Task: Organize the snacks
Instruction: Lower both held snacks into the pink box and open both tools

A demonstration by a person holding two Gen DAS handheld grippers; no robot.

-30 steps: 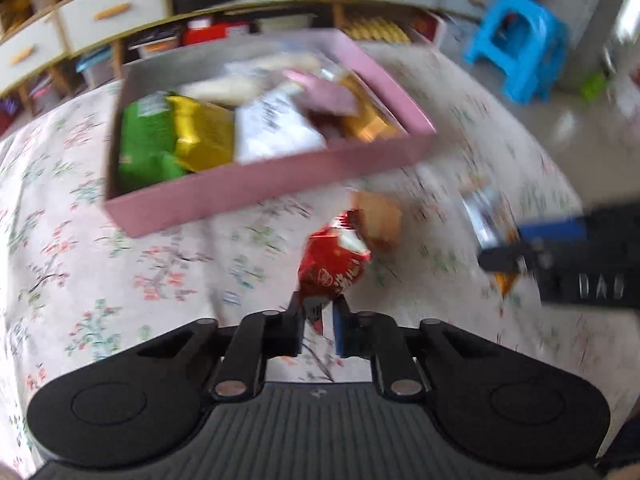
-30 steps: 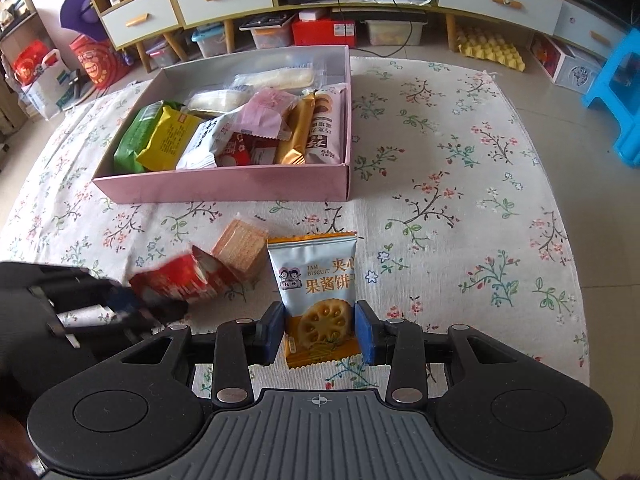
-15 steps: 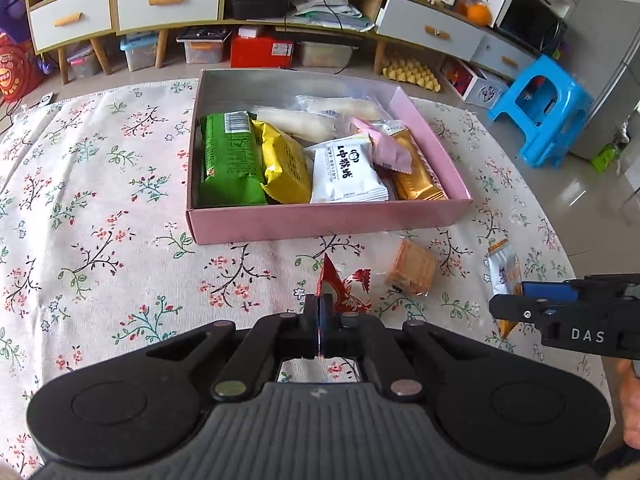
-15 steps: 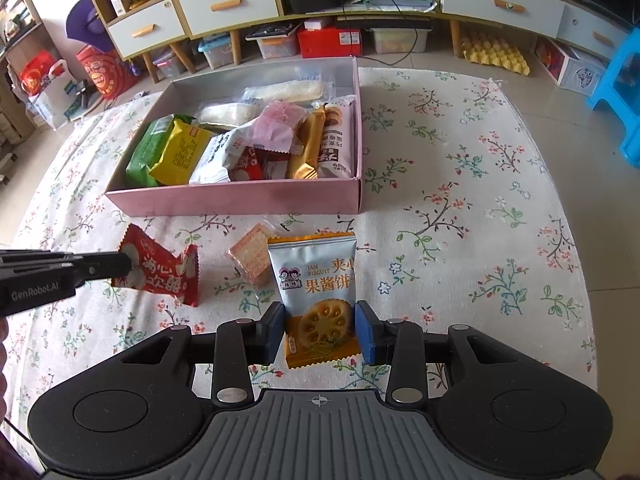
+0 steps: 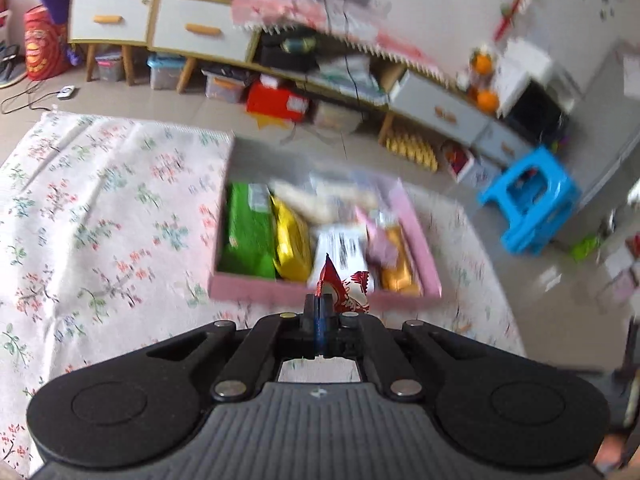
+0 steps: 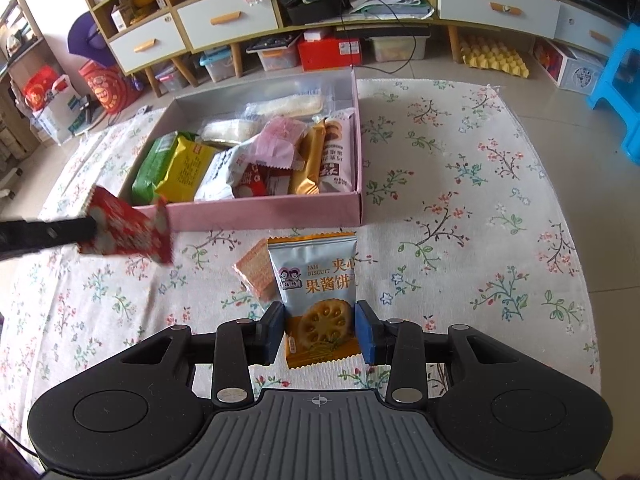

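Lifted red packet (image 5: 345, 289) pinched between closed left fingers (image 5: 310, 312).

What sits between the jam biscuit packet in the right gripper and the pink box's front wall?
Right wrist view: only bare floral cloth between the jam biscuit packet and pink box. The clear-wrapped cracker lies just left of the packet.

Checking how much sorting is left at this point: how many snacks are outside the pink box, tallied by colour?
Red packet, clamped in the left gripper: 1
Silver-and-orange jam biscuit packet, in the right gripper: 1
Orange wafer pack, lying on the floral cloth: 1
Total: 3
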